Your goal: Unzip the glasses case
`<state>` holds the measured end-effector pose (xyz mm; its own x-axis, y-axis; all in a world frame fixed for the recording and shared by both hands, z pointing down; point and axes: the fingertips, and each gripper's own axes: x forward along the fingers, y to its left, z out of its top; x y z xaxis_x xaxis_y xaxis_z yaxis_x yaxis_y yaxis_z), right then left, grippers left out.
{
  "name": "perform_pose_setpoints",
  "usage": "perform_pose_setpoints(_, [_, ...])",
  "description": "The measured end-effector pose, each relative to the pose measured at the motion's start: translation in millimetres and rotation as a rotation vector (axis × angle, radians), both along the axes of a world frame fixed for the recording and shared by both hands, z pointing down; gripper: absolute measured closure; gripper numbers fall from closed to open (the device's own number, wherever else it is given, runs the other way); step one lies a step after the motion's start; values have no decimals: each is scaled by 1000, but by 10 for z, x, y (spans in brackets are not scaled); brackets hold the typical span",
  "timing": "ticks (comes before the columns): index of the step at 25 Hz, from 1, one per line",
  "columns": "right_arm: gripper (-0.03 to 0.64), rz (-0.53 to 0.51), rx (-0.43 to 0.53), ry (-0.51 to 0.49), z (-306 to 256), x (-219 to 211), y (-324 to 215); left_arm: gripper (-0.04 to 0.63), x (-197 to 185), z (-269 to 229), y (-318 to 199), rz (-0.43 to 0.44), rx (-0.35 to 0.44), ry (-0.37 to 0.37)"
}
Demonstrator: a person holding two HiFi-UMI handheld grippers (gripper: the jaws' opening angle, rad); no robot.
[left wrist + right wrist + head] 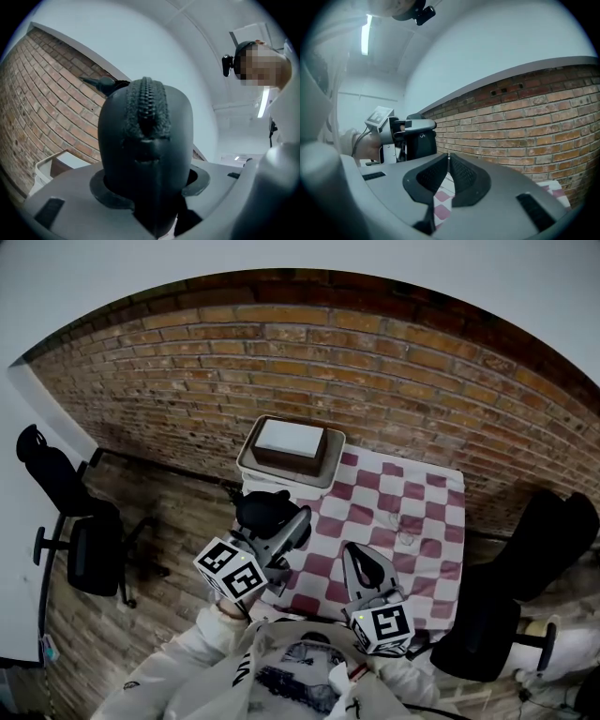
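Glasses case in left claw

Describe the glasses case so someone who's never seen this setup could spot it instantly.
Find the red-and-white checked cloth before the brick wall. At its left edge, the left claw is shut on the glasses case. It is the only black, rounded shell with a zipper along its ridge, unlike the pale tray behind it and the empty, shut right claw beside it.
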<state>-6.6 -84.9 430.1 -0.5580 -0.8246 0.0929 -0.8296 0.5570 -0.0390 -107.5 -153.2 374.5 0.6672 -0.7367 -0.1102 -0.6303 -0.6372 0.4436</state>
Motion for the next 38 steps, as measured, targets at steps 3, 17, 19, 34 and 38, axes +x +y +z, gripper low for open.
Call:
perform_pose_setpoints(3, [600, -27, 6, -10, -18, -220, 7, 339, -42, -78, -45, 21, 18, 29])
perform_pose_setpoints(17, [598, -47, -15, -38, 1, -647, -44, 339, -157, -197, -127, 74, 40, 88])
perform_pose_setpoints(19, [588, -56, -29, -44, 39, -683, -33, 339, -143, -192, -118, 88, 43, 89])
perform_pose_setpoints(34, [497, -139, -110, -11, 266, -976, -58, 339, -111, -246, -146, 142, 54, 119])
perform_pose_setpoints(38, [499, -147, -100, 12, 285, -1051, -74, 339, -94, -271, -148, 152, 58, 128])
